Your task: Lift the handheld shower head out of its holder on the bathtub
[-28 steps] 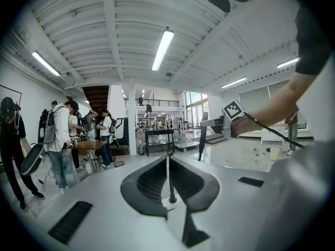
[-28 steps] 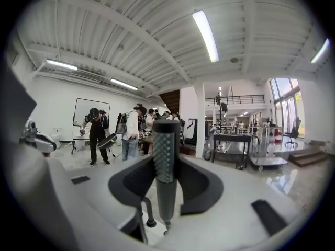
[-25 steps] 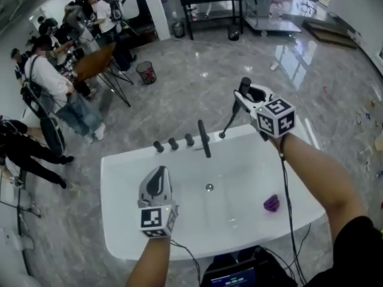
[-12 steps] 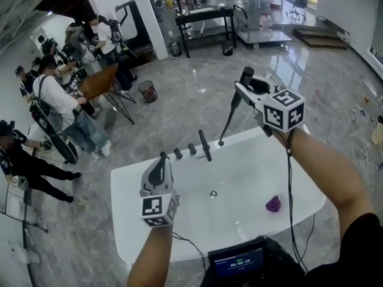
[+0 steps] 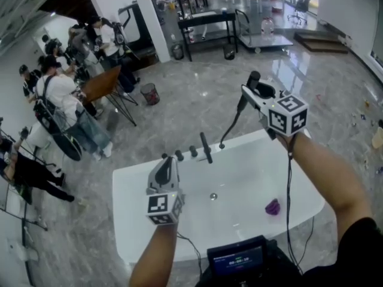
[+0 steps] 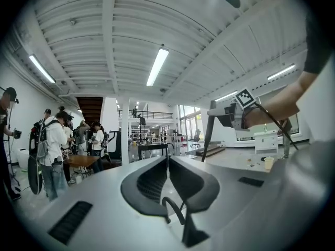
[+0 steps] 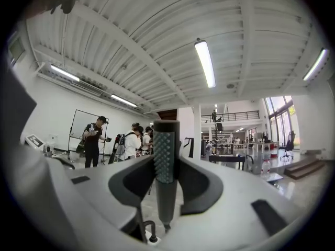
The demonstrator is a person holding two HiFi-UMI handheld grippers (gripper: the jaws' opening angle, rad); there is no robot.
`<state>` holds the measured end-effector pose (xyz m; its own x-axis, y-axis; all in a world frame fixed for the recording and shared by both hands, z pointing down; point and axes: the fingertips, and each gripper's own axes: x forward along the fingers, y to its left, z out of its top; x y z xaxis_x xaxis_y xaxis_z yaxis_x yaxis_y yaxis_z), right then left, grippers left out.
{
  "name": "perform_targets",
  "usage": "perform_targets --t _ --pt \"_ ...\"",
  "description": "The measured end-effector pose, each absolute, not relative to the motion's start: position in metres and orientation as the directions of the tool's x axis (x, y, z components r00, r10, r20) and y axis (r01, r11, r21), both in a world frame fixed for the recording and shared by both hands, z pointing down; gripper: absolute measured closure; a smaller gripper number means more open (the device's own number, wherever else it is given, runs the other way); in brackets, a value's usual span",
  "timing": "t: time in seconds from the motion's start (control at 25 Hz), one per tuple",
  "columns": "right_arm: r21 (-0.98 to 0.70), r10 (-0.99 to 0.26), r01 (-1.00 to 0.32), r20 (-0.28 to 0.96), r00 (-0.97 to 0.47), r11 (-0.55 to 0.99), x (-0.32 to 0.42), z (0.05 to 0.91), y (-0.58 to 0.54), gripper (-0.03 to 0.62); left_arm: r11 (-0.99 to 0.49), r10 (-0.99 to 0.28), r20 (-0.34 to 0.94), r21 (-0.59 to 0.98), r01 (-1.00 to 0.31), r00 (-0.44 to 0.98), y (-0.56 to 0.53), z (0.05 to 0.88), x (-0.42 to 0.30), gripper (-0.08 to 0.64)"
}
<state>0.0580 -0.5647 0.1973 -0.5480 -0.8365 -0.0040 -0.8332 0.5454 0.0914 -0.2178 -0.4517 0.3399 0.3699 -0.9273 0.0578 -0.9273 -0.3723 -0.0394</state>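
The head view looks steeply down from above the near side of the white bathtub (image 5: pixel 239 172), taking in both arms and the hall floor beyond. The left gripper (image 5: pixel 169 161) view sits low, right behind its jaws, and faces level toward the far end of the hall, with the right gripper (image 5: pixel 248 92) at its right. The right gripper view also faces level into the hall, with the shower head (image 7: pixel 165 158) very near at its centre. All three views share the group of people (image 5: pixel 66 94) at far left and the distant black table (image 5: pixel 206 18).
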Motion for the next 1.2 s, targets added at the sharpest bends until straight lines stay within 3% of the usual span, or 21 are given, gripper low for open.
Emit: perform_targets --t 0.68,1.2 --pt "0.074 -0.853 -0.851 -0.006 -0.523 0.521 0.063 0.203 -0.567 0.445 -0.293 -0.951 0.127 -0.067 -0.954 0.283 -0.442 0.326 -0.244 0.538" --pt "0.090 -0.868 -0.865 -0.009 -0.496 0.494 0.109 0.234 -0.559 0.445 -0.305 -0.950 0.097 -0.082 -0.949 0.297 -0.437 0.340 -0.209 0.538"
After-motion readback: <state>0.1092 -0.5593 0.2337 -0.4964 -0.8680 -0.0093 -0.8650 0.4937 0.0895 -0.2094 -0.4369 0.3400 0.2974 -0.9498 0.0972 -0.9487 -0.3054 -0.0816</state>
